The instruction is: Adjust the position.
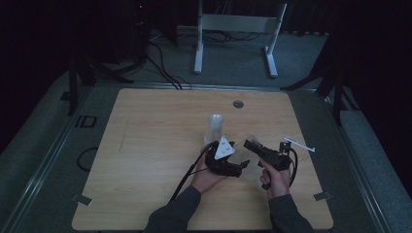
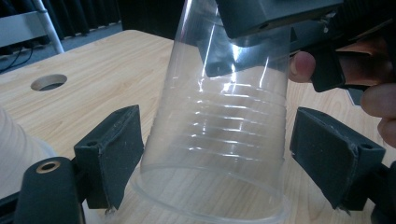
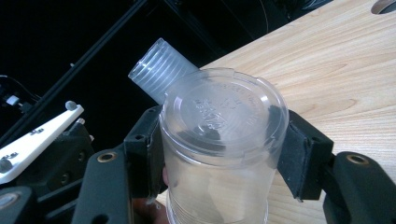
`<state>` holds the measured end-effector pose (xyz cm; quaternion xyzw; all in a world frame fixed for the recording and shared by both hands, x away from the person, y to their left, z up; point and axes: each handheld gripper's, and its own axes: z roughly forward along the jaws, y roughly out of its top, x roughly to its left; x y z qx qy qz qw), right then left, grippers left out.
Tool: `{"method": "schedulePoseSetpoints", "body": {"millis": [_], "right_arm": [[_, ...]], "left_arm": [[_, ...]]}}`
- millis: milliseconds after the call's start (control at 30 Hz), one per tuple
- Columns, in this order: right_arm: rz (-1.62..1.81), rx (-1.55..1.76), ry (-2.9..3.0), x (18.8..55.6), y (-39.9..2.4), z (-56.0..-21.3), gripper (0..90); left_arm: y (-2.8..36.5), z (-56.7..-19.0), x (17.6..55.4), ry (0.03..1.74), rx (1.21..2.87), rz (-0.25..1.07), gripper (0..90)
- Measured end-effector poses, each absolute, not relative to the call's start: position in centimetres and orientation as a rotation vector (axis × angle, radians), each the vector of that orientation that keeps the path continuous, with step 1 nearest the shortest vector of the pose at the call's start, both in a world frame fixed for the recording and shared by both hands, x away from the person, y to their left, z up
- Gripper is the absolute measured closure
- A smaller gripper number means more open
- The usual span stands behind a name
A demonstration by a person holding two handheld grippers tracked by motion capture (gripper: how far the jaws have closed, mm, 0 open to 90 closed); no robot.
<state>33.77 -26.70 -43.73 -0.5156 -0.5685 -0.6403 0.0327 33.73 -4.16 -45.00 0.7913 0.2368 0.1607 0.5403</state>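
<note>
A clear plastic cup is held upside down, its flat base toward the right gripper view's camera. My right gripper is shut on it, one pad on each side just under the base. In the left gripper view the cup stands between the pads of my left gripper, which sit close beside its ribbed wall near the rim without squeezing it. The right gripper grips the cup from above. In the high view both grippers meet at the cup: left gripper, right gripper.
A stack of clear cups stands upside down just behind the left gripper and is also in the right gripper view. A thin white part lies right of the hands. A cable hole marks the table's far side.
</note>
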Motion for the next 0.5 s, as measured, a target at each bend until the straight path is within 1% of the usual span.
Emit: {"method": "schedulePoseSetpoints", "body": {"millis": [500], "right_arm": [[-1.963,-1.568,-1.679,33.92,-26.99,-44.3,40.4]], "left_arm": [[-4.22,-45.33,33.83,0.566,1.883,0.386,20.3]]}}
